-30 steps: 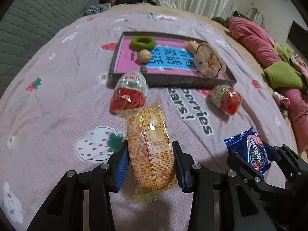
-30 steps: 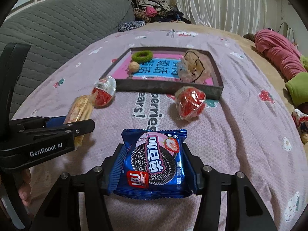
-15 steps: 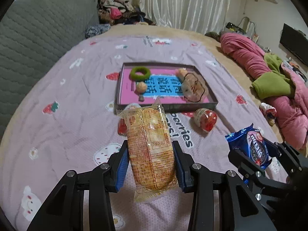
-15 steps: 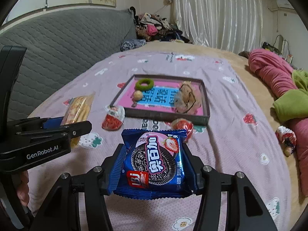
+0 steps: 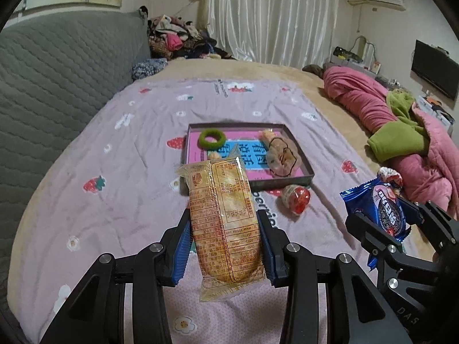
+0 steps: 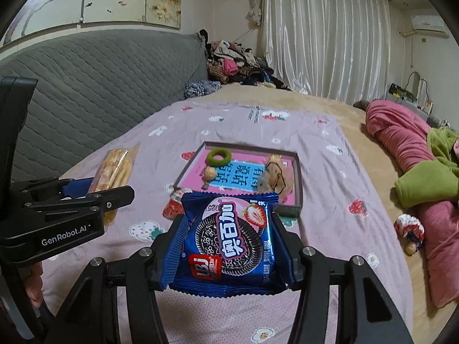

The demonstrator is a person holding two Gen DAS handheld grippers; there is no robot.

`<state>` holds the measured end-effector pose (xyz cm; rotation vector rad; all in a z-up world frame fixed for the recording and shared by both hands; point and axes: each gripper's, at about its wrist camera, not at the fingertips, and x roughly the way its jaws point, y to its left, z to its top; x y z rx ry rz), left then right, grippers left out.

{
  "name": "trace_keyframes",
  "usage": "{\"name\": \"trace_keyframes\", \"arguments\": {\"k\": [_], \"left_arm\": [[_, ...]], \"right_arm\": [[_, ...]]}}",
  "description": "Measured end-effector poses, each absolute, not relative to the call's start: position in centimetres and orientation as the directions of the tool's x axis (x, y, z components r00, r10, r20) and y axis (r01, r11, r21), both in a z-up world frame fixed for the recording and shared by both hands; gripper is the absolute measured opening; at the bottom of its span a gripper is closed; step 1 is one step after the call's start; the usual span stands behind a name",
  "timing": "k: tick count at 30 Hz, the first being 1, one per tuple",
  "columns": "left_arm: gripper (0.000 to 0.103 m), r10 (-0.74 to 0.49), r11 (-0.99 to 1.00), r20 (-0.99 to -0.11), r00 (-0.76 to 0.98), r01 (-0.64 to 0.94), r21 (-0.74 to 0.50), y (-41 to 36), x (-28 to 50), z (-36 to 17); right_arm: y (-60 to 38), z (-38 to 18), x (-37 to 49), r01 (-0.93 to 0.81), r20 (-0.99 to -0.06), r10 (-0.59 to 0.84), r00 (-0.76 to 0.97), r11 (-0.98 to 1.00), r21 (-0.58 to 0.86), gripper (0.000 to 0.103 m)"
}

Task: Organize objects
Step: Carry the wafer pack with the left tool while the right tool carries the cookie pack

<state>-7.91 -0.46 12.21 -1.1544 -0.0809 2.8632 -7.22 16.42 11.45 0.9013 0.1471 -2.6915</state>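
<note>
My left gripper (image 5: 225, 246) is shut on a yellow wrapped cake packet (image 5: 223, 218) and holds it high above the bed. My right gripper (image 6: 228, 246) is shut on a blue cookie packet (image 6: 228, 238), also lifted; this packet shows in the left wrist view (image 5: 378, 209) too. Ahead lies a shallow pink-lined box (image 5: 304, 179) holding a green ring (image 5: 211, 139), a small round snack (image 6: 209, 173) and a clear bagged pastry (image 5: 282, 154). A red egg-shaped capsule (image 5: 297, 199) lies on the bedspread before the box; another (image 6: 173, 206) lies at its left corner.
A lilac strawberry-print bedspread (image 5: 114, 172) covers the bed. A grey quilted headboard (image 5: 57, 66) stands at the left. Pink and green bedding (image 5: 401, 132) is piled at the right, with a small knitted item (image 6: 408, 229) beside it. Clothes (image 5: 178, 40) are heaped at the far end.
Both grippers have risen and pulled back from the bed with their packets; the box and capsules now look smaller and farther away.
</note>
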Motion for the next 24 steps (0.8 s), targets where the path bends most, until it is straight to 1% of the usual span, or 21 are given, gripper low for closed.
{"name": "trace_keyframes", "arguments": {"k": [13,24], "left_arm": [[0.044,0.062,-0.998,-0.656,-0.752,-0.039,-0.048,-0.7,-9.0,15.7],[0.044,0.060,-0.998,-0.645,-0.762,-0.050,-0.034,-0.7,-13.0,17.3]], "right_arm": [[16.2,15.3,-7.9,0.317,-0.552,-0.251,-0.795,-0.948,-0.025,0.056],[15.5,17.8,-11.4,0.316,-0.521,-0.249,-0.817,-0.948,-0.043,0.056]]}}
